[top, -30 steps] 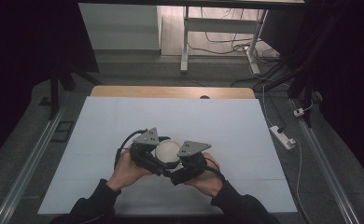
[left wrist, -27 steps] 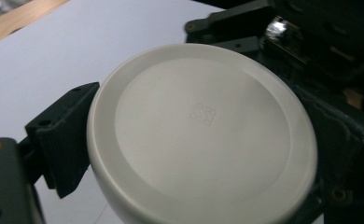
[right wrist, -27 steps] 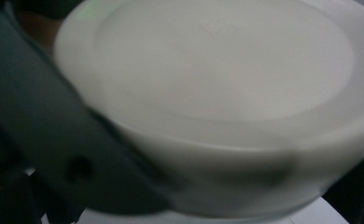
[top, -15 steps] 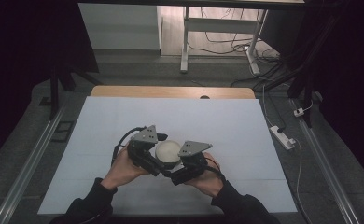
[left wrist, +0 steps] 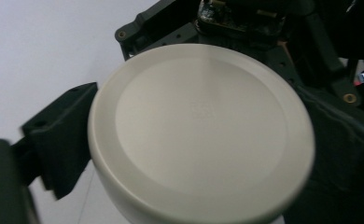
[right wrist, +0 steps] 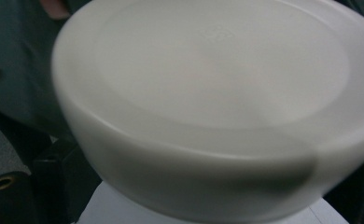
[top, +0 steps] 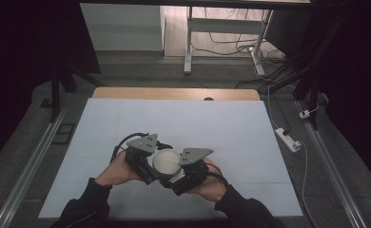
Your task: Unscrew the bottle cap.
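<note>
A round cream-white container (top: 166,161) with a flat lid is held between the two grippers near the front middle of the table. My left gripper (top: 156,167) grips it from the left and my right gripper (top: 175,176) from the right, both shut on it. In the left gripper view the lid (left wrist: 203,130) looms close, with one black finger (left wrist: 59,140) pressed to its left side and the other gripper's body behind it. The right gripper view, blurred, shows the container (right wrist: 208,107) from the side. Its underside is hidden.
A white sheet (top: 174,118) covers the table, with a wooden strip (top: 174,93) along the far edge. On the floor to the right lies a power strip (top: 288,138), and a white desk frame (top: 188,42) with cables stands beyond the table.
</note>
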The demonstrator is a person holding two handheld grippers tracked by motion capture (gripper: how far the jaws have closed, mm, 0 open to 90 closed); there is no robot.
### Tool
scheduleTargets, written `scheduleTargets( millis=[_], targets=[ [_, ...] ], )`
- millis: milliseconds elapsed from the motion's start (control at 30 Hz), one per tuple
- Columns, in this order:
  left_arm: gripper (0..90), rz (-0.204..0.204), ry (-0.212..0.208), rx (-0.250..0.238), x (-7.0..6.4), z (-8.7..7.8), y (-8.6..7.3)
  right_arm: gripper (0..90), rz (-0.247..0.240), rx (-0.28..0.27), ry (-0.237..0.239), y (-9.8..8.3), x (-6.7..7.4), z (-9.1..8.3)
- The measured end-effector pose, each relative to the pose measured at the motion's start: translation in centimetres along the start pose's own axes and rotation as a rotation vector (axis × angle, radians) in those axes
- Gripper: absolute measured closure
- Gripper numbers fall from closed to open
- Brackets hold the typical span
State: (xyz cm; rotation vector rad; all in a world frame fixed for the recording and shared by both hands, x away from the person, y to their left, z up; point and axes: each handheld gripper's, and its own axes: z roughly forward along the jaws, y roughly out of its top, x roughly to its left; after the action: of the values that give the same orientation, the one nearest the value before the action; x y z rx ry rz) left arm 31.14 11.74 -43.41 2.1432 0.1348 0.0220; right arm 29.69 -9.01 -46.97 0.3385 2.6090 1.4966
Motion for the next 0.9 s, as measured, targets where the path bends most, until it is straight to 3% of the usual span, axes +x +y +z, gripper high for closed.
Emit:
scheduleTargets(
  millis=[133,267,433,633,700,900],
  targets=[
    [7.4,-0.019,0.033,-0.019,0.0,0.1,-0.1,6.6,0.008,0.003,-0.021,0.0,-0.2,-0.1],
    [7.5,-0.111,0.121,-0.036,0.0,0.8,0.0,6.6,0.029,0.013,-0.078,-0.1,-0.5,-0.1],
    [7.5,-0.194,0.233,-0.022,-0.4,1.6,0.6,6.6,0.057,0.022,-0.138,-0.2,-1.0,-0.2],
    [7.4,-0.278,0.348,-0.002,-1.0,2.4,1.3,6.6,0.083,0.025,-0.178,-0.3,-1.3,-0.2],
    [7.3,-0.295,0.363,0.002,-1.1,2.6,1.4,6.6,0.088,0.028,-0.184,-0.4,-1.4,-0.1],
    [0.0,-0.251,0.315,-0.004,-0.9,2.1,1.7,6.6,0.084,0.028,-0.18,-0.5,-1.5,-0.2]
  ],
)
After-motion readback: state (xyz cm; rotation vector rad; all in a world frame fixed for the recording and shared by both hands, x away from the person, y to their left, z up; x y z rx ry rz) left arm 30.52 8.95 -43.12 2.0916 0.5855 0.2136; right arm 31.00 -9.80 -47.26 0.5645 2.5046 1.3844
